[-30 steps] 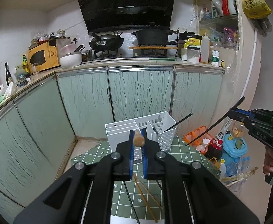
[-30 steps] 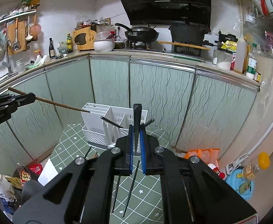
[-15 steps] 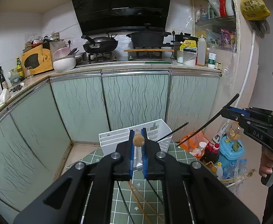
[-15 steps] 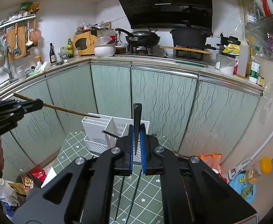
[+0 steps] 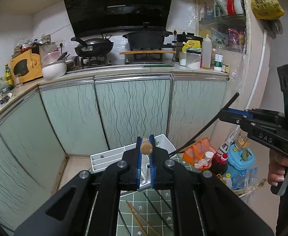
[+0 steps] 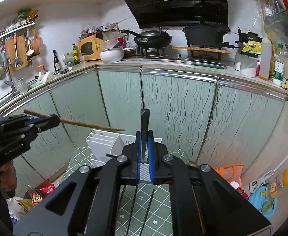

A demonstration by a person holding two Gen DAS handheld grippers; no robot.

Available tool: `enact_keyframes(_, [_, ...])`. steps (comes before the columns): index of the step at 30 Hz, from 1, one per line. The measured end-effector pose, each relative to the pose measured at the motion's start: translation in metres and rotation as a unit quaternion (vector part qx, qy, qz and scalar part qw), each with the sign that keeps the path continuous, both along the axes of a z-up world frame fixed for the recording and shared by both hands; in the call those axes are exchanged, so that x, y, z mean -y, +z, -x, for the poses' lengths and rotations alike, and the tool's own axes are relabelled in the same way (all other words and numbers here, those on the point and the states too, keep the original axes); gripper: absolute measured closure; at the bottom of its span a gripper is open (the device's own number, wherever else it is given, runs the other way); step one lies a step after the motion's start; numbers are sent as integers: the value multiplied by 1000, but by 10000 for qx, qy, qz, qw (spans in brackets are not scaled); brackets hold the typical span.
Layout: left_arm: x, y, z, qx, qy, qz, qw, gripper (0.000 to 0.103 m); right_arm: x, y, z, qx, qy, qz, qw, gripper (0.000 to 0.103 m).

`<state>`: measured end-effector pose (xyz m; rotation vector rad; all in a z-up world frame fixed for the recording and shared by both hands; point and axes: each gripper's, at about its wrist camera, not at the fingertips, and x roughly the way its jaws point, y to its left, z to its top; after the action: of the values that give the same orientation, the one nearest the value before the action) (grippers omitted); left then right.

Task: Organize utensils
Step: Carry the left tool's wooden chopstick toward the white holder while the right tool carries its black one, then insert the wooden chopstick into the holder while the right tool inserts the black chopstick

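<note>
Right gripper [image 5: 225, 114] (marked "DAS") clamps black chopstick [image 5: 207, 128]; left gripper [image 5: 145, 151] clamps wooden chopstick [image 5: 146, 147].

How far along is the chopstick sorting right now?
Early to midway. Done: one black chopstick sticks out of the white caddy. In hand: the left gripper clamps a wooden chopstick, the right gripper a black one. Left: loose wooden and black chopsticks on the green mat.

Even indoor light, sharp focus, strong fisheye bending, dark corners.
</note>
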<state>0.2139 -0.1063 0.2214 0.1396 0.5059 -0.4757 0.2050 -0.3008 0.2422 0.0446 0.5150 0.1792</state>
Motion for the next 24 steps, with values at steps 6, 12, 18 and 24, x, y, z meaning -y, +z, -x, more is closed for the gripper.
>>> enact_keyframes(6, [14,-11,-22,-129,-78,-124,9998,95,2,-6,-26,-73,40,33,10000,97])
enact_keyframes(12, [26,-25,-37,-342,-195,-218,9990,95,2,-22,-47,-207,41,51,9998,97])
enact_keyframes(18, [38,-43,-46,-533,-284,-397,9974,95,1,-43,-63,-348,60,72,9994,97])
enact_keyframes(24, [50,-65,-58,-775,-383,-564,9947,95,1,-63,-72,-493,81,48,9987,97])
